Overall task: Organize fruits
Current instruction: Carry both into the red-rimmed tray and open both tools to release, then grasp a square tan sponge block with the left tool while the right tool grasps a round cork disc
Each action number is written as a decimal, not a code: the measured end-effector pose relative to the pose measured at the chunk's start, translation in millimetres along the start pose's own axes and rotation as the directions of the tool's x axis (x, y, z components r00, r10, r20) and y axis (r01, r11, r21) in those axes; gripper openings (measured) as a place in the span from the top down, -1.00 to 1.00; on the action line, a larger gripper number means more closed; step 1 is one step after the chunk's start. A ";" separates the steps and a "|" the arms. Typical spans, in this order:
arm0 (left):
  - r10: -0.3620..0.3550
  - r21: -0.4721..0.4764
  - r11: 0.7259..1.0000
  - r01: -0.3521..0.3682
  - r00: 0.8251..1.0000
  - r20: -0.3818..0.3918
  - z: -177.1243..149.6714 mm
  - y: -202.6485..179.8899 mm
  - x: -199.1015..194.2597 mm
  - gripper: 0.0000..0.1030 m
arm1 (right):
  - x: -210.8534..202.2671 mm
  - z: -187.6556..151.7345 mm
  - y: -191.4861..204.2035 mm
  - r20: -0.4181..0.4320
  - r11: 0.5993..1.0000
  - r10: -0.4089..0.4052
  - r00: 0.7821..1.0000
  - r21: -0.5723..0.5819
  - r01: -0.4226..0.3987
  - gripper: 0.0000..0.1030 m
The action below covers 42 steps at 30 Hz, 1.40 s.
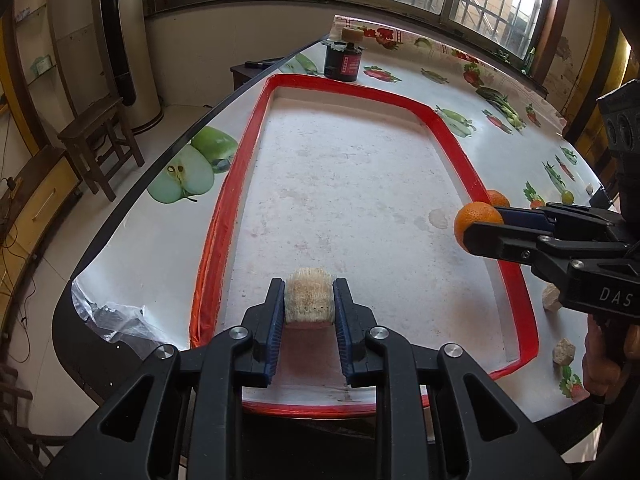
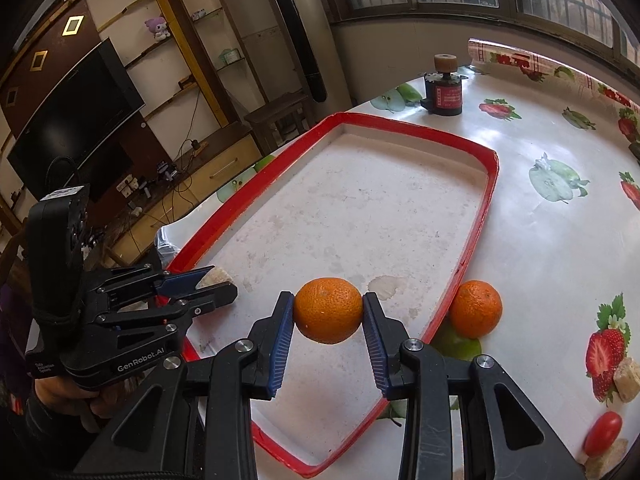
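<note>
Orange (image 2: 328,310) between right gripper (image 2: 328,316) fingers (clamped)

Both cams ride right behind their own tongs, low and close over the desk (image 1: 120,248), facing the windows. Left one looks down the red tray (image 1: 256,128) lengthwise; right one crosses it diagonally. The 2 share that tray.

We are looking at a table (image 2: 532,248) under a fruit-print cloth, carrying a red-rimmed tray (image 2: 478,220); a dark jar (image 2: 445,98) at twelve o'clock, an orange (image 2: 476,309) touching the tray's three o'clock rim, a cherry tomato (image 2: 603,433) at five.
</note>
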<state>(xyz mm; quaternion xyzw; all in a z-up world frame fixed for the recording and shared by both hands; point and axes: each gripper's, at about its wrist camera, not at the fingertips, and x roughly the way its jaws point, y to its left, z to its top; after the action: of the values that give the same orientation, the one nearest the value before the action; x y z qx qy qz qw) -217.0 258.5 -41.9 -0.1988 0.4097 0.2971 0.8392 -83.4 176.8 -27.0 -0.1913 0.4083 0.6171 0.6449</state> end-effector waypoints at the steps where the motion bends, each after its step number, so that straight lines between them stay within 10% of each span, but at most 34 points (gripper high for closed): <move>1: 0.008 0.002 1.000 -0.008 1.000 0.001 1.9 2.4 1.6 0.59 | 4.3 1.0 -0.1 -0.006 1.000 -0.006 1.000 0.000 0.006 0.33; 6: 0.013 0.001 1.000 -0.013 1.000 -0.018 8.6 8.8 5.8 0.59 | 21.5 6.2 -0.7 -0.035 1.000 -0.010 0.999 0.000 0.010 0.33; 16: 0.045 0.007 0.999 -0.044 0.999 -0.011 5.9 -4.4 -1.2 -0.10 | 18.3 6.1 -2.8 -0.033 1.000 -0.015 0.999 0.001 0.016 0.18; 42: -0.060 0.095 0.994 0.056 0.997 0.047 8.4 -94.3 -37.1 -0.10 | -114.2 -65.7 -70.5 0.103 0.981 -0.149 0.983 0.137 0.134 0.02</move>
<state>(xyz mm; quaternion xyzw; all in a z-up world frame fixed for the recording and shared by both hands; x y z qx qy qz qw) -167.9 180.7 1.4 -0.1638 0.3963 0.2579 0.8658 -24.6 42.9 3.0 -0.1426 0.3958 0.5515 0.7203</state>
